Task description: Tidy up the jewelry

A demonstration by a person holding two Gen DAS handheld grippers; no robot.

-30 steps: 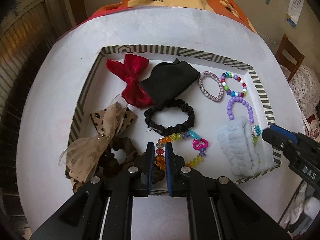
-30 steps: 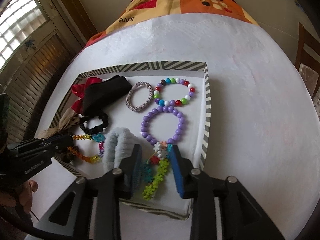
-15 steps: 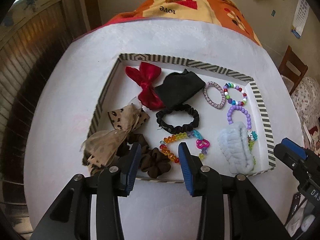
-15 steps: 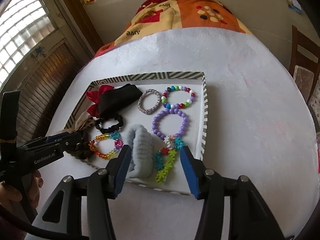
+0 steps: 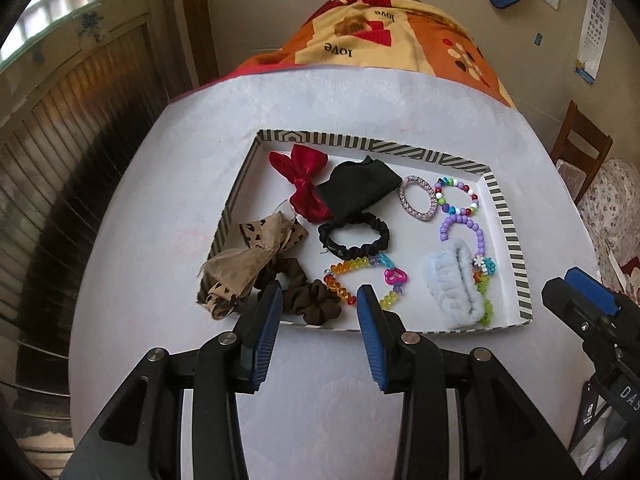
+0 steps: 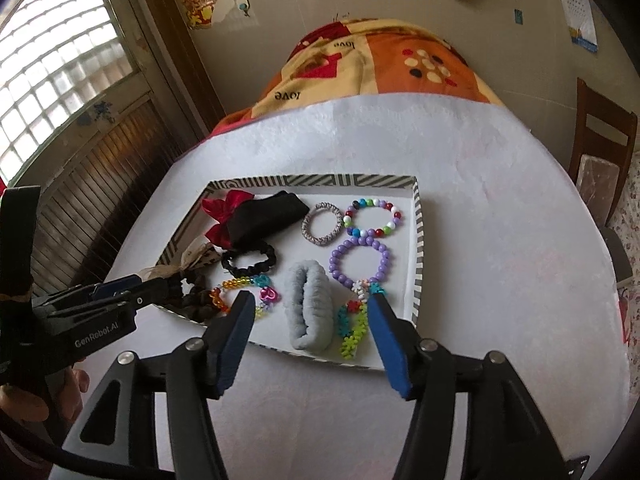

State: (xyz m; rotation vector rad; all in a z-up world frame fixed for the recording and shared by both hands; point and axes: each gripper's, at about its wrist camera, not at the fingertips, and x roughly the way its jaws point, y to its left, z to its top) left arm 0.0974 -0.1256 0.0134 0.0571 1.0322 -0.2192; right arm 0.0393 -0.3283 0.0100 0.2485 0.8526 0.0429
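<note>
Left gripper (image 5: 320,300), right gripper (image 6: 312,306) opened (nothing between) — backed off tray (image 5: 508,236).

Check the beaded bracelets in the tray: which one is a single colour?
The purple bracelet, near the tray's right wall. All its big beads are lilac; the other beaded ones mix colours.

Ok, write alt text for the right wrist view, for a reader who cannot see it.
The open, empty right gripper hangs above a striped-rim tray on a white table; its jaws have just been opening. In the tray lie bead bracelets, scrunchies and bows, among them a purple bead bracelet and a grey scrunchie. The left gripper reaches in from the left.
</note>
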